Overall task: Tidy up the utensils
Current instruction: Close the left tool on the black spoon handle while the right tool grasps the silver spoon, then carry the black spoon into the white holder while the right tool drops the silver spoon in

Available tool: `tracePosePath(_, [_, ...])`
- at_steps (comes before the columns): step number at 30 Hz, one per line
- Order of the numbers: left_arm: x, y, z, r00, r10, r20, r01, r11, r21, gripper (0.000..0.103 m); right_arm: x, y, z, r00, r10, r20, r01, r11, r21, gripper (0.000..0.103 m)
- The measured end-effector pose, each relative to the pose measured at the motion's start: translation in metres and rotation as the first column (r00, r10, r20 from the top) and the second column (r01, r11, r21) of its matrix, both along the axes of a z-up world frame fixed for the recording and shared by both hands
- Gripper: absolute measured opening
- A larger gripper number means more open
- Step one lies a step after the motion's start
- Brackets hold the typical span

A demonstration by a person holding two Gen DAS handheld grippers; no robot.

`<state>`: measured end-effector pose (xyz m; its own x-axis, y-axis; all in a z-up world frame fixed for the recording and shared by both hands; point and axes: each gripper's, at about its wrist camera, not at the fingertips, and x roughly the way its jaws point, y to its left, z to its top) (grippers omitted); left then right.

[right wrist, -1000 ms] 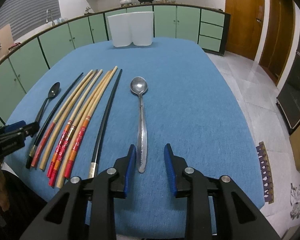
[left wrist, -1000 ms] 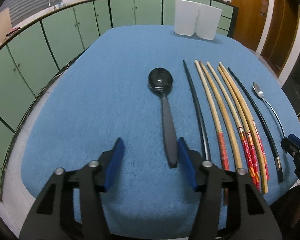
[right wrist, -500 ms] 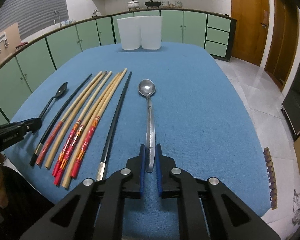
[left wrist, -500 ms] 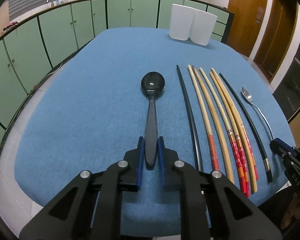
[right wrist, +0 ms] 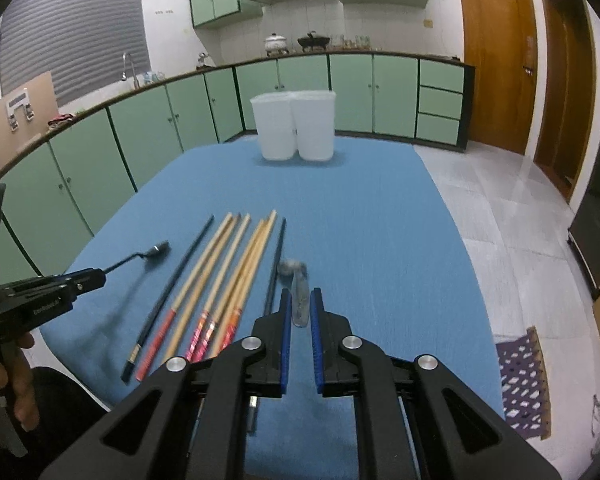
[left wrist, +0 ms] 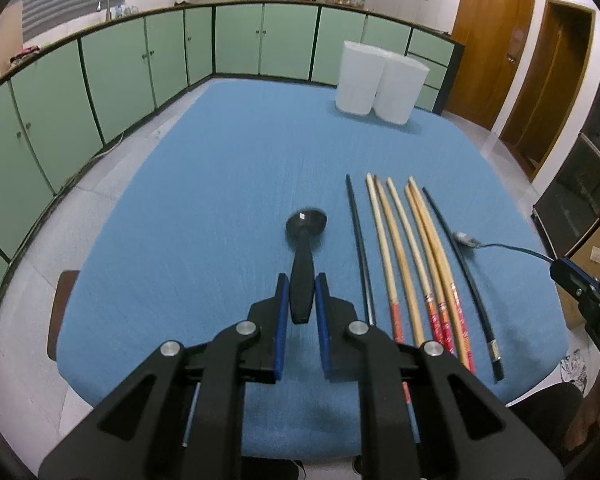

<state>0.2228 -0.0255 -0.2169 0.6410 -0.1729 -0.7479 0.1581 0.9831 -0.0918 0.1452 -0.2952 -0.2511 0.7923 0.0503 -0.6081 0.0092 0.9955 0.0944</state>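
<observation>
Claws both clamped nearly closed: left claw (left wrist: 301, 295) grips black spoon (left wrist: 305, 240), right claw (right wrist: 300, 307) grips metal spoon (right wrist: 298, 288).

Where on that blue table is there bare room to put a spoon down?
Bare cloth lies left of the black spoon, across the stretch between the chopsticks and the two white containers, and right of the metal spoon. The chopstick row is crowded.

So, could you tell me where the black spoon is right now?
In the left wrist view, the black spoon is clamped by its handle in the left gripper, lifted over the blue table, left of the chopsticks.
</observation>
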Motion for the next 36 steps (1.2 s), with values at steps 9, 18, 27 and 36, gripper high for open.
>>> tracePosePath(9, [0.009,0.003,0.032,0.998,-0.041,0.055,0.041,0.999,0.000,0.012,0.013,-0.001,0.027,1.000,0.023,-0.003,-0.023,0.999,-0.025,0.009])
tracePosePath(18, [0.025,-0.001,0.068,0.990,-0.089,0.110,0.089,0.996,0.005,0.012,0.025,-0.005,0.052,0.999,0.049,0.000,-0.049,0.997,-0.054,0.008])
tracePosePath(27, [0.055,-0.017,0.103,0.977,-0.157,0.146,0.158,0.987,0.007,0.011,0.048,-0.007,0.083,0.996,0.084,0.013,-0.083,0.993,-0.080,0.008])
tracePosePath(36, [0.126,-0.036,0.155,0.962,-0.180,0.206,0.188,0.982,-0.021,0.011,0.112,-0.014,0.137,0.993,0.105,0.052,-0.098,0.989,-0.113,0.008])
